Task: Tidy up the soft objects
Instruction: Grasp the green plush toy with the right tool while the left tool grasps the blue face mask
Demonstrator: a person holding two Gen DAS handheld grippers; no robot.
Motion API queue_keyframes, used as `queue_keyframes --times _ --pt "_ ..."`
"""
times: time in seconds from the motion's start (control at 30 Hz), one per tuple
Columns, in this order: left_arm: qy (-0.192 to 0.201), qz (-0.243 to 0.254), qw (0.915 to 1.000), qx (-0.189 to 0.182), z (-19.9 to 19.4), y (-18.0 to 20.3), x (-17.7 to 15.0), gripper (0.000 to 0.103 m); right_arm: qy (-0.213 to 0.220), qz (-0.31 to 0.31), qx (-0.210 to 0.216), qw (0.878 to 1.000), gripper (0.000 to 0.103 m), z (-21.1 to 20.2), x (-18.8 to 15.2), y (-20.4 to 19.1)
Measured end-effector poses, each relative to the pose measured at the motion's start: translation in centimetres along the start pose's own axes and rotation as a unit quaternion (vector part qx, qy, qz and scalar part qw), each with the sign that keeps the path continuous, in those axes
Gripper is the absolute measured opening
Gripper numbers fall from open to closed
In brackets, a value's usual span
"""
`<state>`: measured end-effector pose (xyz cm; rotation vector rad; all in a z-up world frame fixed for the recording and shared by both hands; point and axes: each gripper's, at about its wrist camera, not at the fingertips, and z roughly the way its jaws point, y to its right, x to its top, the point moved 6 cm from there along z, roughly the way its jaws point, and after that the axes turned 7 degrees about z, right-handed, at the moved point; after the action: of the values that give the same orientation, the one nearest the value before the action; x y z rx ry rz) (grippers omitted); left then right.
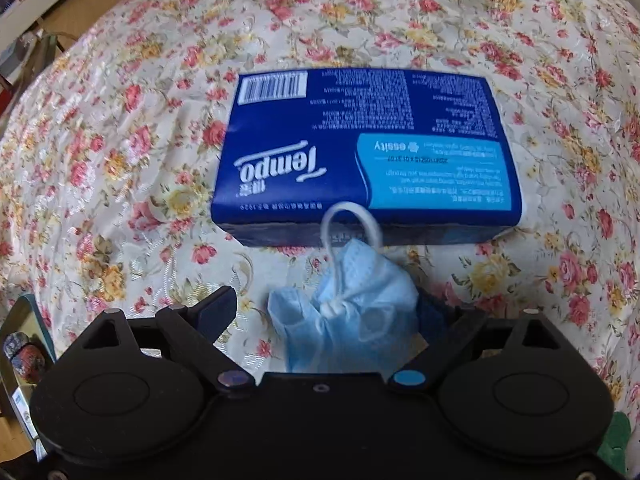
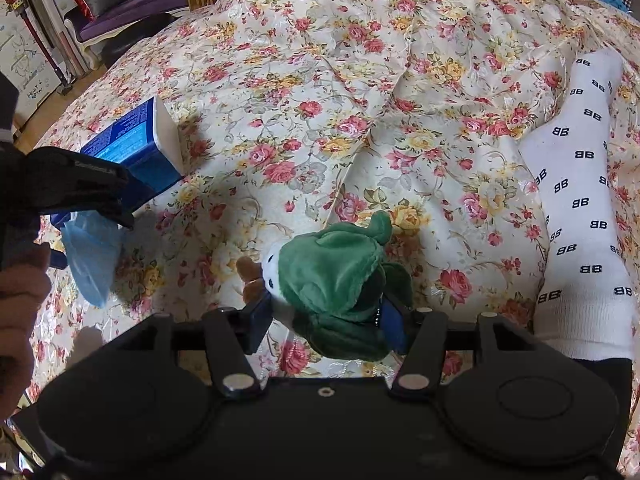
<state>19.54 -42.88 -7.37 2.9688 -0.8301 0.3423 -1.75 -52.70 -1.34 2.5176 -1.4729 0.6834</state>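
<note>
Now your left gripper (image 1: 328, 312) gapes around the face mask (image 1: 352, 304), unpinched | Tempo tissue pack (image 1: 360, 152) at 12 o'clock | right gripper (image 2: 328, 320) clamps the green plush toy (image 2: 340, 280)

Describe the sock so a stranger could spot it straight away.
Start from the flowered bedspread that covers the whole surface. Along its right edge in the right wrist view lies a long sock, apart from the green plush toy. It alone is white, dotted with small dark paired letters.
</note>
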Motion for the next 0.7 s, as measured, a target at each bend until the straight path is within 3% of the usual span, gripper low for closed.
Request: queue_keyframes --times 0.07,0.17,0.37,0.7 --pt "-0.007 0.001 1.0 -0.007 0.3 -0.1 -0.2 0.085 0.0 0.001 0.001 1.0 0.056 0.1 0.0 0.0" --pt "-0.021 0.001 0.9996 -0.018 0.5 -0.1 -0.6 0.061 0.001 0.003 0.002 1.0 0.056 0.2 0.0 0.1" --pt "-0.031 0.003 0.9989 -0.035 -0.6 -0.1 -1.2 0.057 0.007 0.0 -0.001 1.0 0.056 0.3 0.1 0.0" --pt "-0.042 -0.001 0.9974 -0.059 -5.6 -3.3 -3.1 0.057 0.01 -0.008 0.002 1.0 0.056 0.7 0.1 0.1"
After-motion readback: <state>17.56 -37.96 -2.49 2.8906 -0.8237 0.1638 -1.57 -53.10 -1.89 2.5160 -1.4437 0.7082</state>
